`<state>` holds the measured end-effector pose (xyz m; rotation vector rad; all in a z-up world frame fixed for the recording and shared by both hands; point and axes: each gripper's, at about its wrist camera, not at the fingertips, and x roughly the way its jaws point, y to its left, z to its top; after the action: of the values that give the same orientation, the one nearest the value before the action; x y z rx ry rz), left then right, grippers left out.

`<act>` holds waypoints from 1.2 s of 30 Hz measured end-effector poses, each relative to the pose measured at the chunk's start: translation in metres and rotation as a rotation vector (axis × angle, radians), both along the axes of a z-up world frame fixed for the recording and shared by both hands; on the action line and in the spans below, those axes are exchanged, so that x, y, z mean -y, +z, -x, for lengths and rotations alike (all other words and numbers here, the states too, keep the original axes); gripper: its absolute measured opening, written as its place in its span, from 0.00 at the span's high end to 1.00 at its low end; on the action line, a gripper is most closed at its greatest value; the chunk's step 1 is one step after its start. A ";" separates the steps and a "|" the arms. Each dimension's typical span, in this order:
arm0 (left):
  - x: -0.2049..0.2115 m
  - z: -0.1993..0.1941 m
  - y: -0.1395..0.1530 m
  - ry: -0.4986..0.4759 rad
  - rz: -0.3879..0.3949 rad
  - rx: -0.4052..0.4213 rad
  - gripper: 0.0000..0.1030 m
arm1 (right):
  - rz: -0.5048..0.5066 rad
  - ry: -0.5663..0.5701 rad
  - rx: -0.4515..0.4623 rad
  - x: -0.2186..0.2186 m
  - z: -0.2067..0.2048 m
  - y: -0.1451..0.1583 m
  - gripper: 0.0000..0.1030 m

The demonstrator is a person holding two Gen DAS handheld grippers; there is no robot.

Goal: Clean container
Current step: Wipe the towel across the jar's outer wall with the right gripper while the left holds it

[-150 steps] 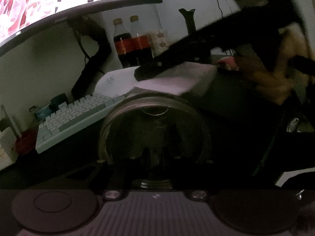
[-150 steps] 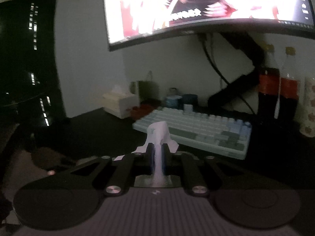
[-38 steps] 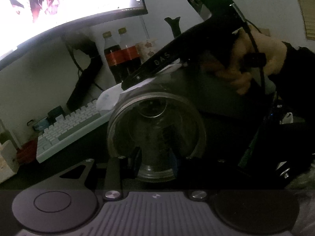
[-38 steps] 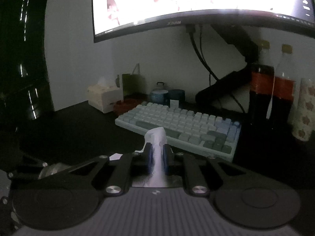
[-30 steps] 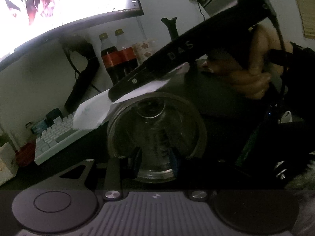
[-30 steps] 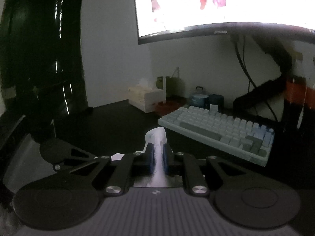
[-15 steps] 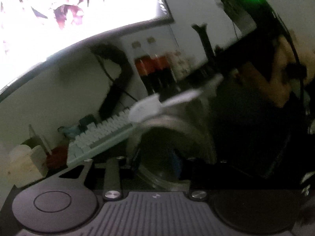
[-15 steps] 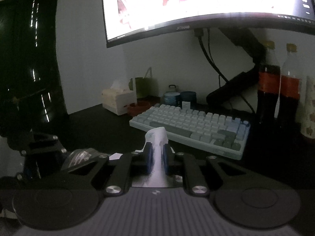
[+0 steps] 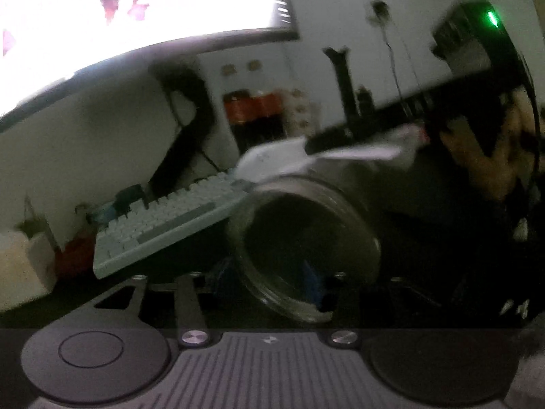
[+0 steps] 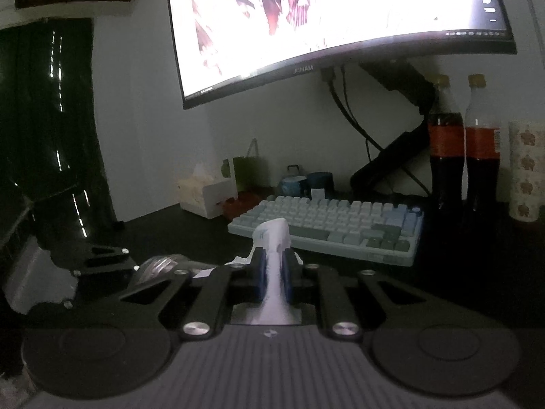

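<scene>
My left gripper (image 9: pixel 269 283) is shut on a clear glass jar (image 9: pixel 303 242), its open mouth facing the camera and tilted to the right. My right gripper (image 10: pixel 272 266) is shut on a white tissue (image 10: pixel 272 238). In the left wrist view the right gripper (image 9: pixel 344 138) reaches in from the right above the jar's rim, with the tissue (image 9: pixel 272 160) sticking out just over the rim. In the right wrist view the jar (image 10: pixel 160 264) and the left gripper (image 10: pixel 98 255) show low at the left. The view is dim and blurred.
A pale keyboard (image 10: pixel 333 225) lies on the dark desk under a bright curved monitor (image 10: pixel 323 17). Two cola bottles (image 10: pixel 446 150), a patterned cup (image 10: pixel 526 170), a tissue box (image 10: pixel 207 194) and mugs (image 10: pixel 296 184) stand along the back wall.
The jar has tilted and shifted right in the left wrist view. The right gripper with the tissue has drawn back right and up, staying above the rim. Both grips are unchanged.
</scene>
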<state>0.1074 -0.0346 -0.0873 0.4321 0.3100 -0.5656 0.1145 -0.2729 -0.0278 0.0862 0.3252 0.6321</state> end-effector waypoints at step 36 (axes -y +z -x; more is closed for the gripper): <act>0.018 0.023 -0.007 -0.020 -0.105 0.063 0.55 | 0.047 -0.054 0.140 -0.034 0.045 -0.010 0.88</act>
<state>0.0843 -0.0523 -0.0940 0.5533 0.2763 -0.5562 0.0699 -0.2387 -0.0381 0.0060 0.2010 0.5731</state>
